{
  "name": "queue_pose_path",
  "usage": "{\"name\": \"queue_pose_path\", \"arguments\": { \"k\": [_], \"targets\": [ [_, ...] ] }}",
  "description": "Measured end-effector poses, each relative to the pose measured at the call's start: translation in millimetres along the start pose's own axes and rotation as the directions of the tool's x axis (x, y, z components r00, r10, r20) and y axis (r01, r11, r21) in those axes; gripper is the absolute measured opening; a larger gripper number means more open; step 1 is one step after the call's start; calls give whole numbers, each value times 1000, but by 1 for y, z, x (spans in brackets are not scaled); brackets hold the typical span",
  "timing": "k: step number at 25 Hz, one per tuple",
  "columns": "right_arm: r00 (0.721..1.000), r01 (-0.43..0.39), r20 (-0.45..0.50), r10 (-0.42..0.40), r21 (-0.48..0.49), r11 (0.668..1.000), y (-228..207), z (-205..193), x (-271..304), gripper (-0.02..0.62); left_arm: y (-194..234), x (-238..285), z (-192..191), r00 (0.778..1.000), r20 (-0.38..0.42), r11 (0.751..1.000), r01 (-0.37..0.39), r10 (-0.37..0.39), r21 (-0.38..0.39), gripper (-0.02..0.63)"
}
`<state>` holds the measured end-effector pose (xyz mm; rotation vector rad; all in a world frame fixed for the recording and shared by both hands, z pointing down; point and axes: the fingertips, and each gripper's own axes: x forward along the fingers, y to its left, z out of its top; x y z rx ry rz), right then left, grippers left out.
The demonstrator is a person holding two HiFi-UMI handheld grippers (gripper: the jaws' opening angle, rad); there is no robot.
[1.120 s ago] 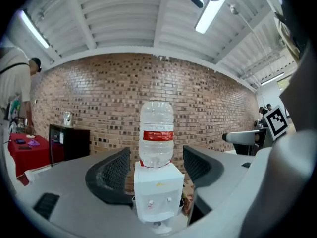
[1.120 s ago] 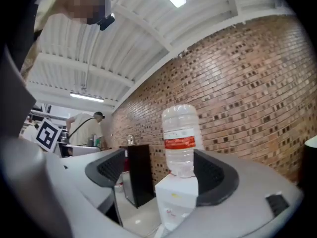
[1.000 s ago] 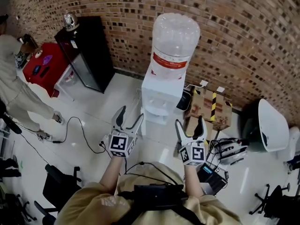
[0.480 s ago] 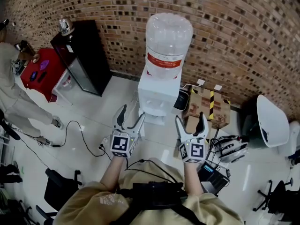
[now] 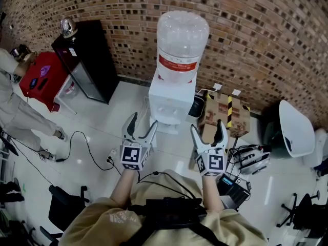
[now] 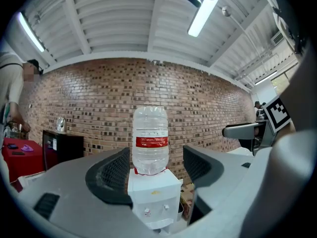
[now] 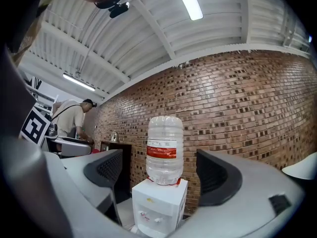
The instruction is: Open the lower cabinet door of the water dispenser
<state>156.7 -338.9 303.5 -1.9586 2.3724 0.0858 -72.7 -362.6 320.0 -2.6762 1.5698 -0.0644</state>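
Note:
A white water dispenser [image 5: 166, 101] stands against the brick wall, topped by a clear bottle [image 5: 180, 40] with a red label. The dispenser [image 6: 153, 196] shows between the jaws in the left gripper view, and the dispenser [image 7: 159, 205] also in the right gripper view. Its lower cabinet door is hidden below the taps in every view. My left gripper [image 5: 140, 128] is open, held in the air short of the dispenser's front left. My right gripper [image 5: 208, 132] is open too, to the dispenser's front right. Both are empty.
A black cabinet [image 5: 89, 60] with a kettle [image 5: 67, 26] stands left of the dispenser. A cardboard box [image 5: 223, 115] sits to its right, then a white chair [image 5: 293, 129]. A red table [image 5: 40, 78] and a person [image 5: 15, 106] are at the left. Cables [image 5: 82, 147] lie on the floor.
The view has drifted: the dispenser sits slightly left and higher in the head view. Both grippers stay open and keep nearly the same place in the frame.

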Motion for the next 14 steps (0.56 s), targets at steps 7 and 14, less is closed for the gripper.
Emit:
{"name": "queue_pose_path", "arguments": {
  "k": [7, 14],
  "targets": [
    [999, -34, -25, 34, -6, 999, 11, -4, 5, 488, 9, -2, -9, 1000, -8, 1000, -21, 21, -7, 330],
    [996, -71, -49, 71, -11, 997, 26, -6, 6, 488, 9, 0, -9, 1000, -16, 1000, -11, 10, -7, 330]
  ]
}}
